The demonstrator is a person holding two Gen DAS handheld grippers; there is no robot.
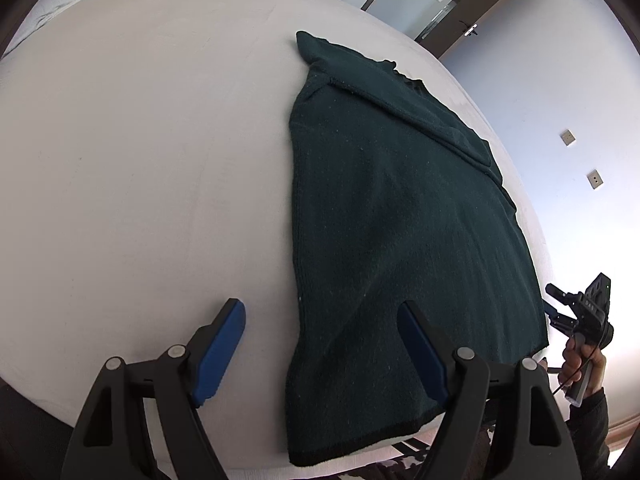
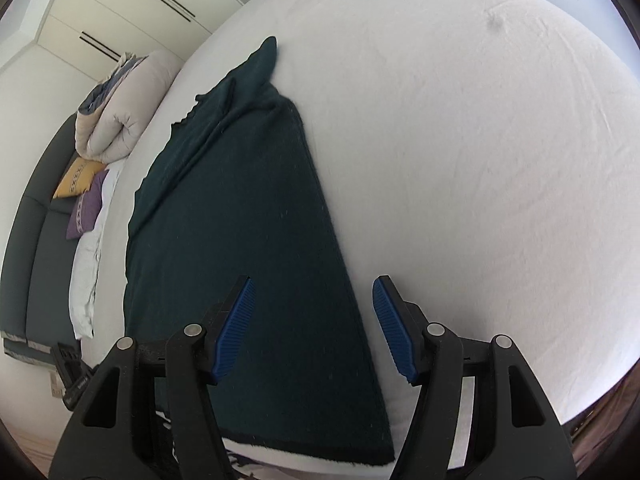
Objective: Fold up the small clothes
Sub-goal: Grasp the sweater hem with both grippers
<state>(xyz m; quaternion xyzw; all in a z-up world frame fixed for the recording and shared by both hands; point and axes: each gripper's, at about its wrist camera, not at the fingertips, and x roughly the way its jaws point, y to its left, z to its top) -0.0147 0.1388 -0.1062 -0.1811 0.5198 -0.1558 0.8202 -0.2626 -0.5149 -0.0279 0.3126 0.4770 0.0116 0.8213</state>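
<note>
My left gripper (image 1: 322,332) hangs with its black jaws and blue ribbed pads spread apart, nothing between them; below it a dark green knitted sweater (image 1: 400,232) lies flat on the white bed sheet (image 1: 140,160), a sleeve folded across its upper part; its hem reaches the near edge; at the right edge my hand (image 1: 580,364) holds the other black gripper (image 1: 554,304) just beside the sweater.

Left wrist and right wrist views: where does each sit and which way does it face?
Left wrist: on the left hand-held gripper, angled down over the dark green sweater on the bed; open jaws, the person's right hand at right.
Right wrist: on the right hand-held gripper, same downward tilt; open jaws.
Shared: sweater, bed.
</note>
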